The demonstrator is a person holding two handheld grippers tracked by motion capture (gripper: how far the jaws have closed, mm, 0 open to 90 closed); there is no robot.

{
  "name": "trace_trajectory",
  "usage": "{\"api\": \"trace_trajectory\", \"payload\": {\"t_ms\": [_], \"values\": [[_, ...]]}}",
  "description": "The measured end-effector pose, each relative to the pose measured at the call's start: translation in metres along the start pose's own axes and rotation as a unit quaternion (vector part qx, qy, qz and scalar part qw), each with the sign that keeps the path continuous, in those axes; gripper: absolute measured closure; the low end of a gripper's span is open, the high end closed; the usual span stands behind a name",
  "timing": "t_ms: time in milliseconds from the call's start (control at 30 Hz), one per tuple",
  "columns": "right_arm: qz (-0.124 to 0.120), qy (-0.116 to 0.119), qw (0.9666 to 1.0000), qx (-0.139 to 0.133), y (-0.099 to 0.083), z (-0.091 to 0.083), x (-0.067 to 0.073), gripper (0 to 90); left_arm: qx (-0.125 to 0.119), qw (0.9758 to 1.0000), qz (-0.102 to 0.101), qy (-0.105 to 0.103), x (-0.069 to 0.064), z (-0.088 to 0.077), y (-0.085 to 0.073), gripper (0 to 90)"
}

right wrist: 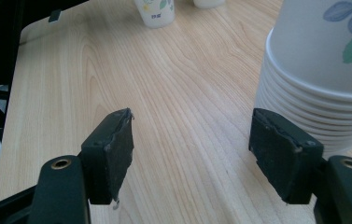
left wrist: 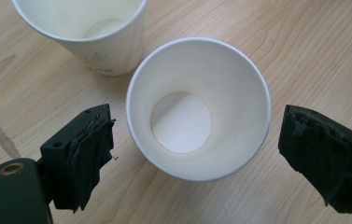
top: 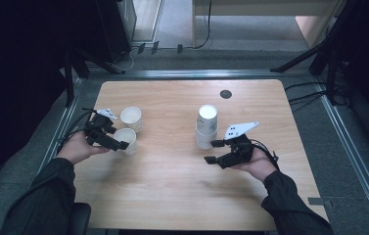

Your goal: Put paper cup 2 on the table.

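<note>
Straddling a single paper cup [left wrist: 197, 109], the left tongs [left wrist: 197, 154] stand released: both pads are clear of the rim, small gaps either side, cup upright on the counter [top: 172, 186] between them. Second loose cup [top: 131, 118] just behind it, near but not touching as far as the left gripper view shows. In the high view the left tongs [top: 118, 143] sit at the near cup on the counter's left side.

Right tongs [right wrist: 190, 149] also released, nothing between the pads, bare wood there. Stack of nested cups [right wrist: 323, 70] stands just beside the right-hand pad in the right gripper view, apart from it; whether the pad brushes the lowest rims I cannot tell. High view puts the right tongs [top: 216, 152] just below the stack [top: 206, 126], centre-right of the counter.

Handling, as a judgement: thin paper cups, very light, empty, so they slide or tip on a nudge. Walls are soft and will oval or crease under a hard squeeze; the rolled rim is the stiffest part. Best hold is probably across the upper wall just under the rim, gentle pressure. The stack is stiffer and heavier, but nested cups may cling, so lifting one off could drag the next along.
</note>
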State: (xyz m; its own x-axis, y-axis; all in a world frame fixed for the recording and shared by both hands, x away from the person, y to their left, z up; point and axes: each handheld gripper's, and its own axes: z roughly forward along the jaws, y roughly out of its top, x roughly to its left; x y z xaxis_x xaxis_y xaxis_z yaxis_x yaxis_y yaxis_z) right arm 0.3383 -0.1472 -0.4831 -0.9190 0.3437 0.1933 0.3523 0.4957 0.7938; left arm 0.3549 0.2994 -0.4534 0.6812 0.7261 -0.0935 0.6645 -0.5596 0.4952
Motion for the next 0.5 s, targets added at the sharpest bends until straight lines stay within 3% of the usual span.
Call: {"api": "trace_trajectory", "payload": {"t_ms": [300, 500], "values": [[0.001, 0.001, 1.0, 0.001, 0.0, 0.0, 0.0, 31.3, -0.039, 0.9992, -0.003, 0.002, -0.004, -0.022, 0.002, 10.5], [0.0, 0.002, 1.0, 0.002, 0.0, 0.0, 0.0, 31.3, -0.075, 0.9972, 0.002, -0.002, -0.013, -0.038, 0.009, 10.6]]}}
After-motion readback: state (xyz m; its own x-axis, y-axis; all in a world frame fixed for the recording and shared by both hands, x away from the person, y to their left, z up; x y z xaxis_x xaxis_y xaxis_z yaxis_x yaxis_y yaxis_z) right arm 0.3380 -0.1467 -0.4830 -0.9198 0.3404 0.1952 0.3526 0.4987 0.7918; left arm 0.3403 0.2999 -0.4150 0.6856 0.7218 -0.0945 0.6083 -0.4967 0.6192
